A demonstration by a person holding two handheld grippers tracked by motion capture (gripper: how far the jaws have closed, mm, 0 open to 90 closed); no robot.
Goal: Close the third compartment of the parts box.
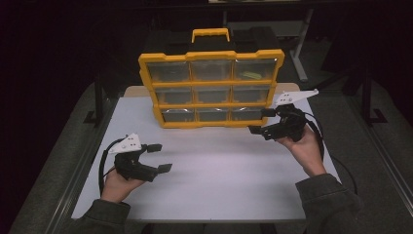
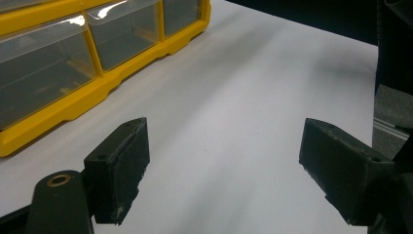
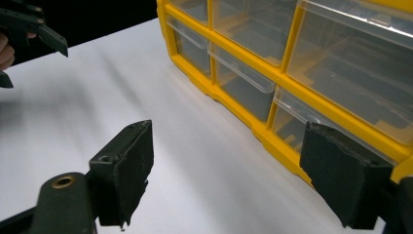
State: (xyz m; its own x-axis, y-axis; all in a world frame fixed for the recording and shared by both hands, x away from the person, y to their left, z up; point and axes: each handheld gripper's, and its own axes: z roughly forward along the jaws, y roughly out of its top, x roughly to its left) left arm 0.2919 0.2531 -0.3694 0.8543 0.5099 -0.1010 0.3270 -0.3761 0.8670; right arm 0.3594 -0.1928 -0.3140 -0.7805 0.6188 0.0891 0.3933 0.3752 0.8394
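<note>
Organizer-wise, the yellow plastic case with clear drawers [image 1: 210,88] stands upright at the back of the white table [image 1: 209,180]. Right gripper [image 1: 264,121] sits just beside its lower right corner, jaws wide with nothing between them. Left gripper [image 1: 159,157] is well apart near the front left, jaws wide and empty too.

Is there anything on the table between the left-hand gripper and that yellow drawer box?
No. In the high view, only bare white table lies between the left gripper and the yellow drawer box. The left gripper view shows the same bare stretch.
</note>
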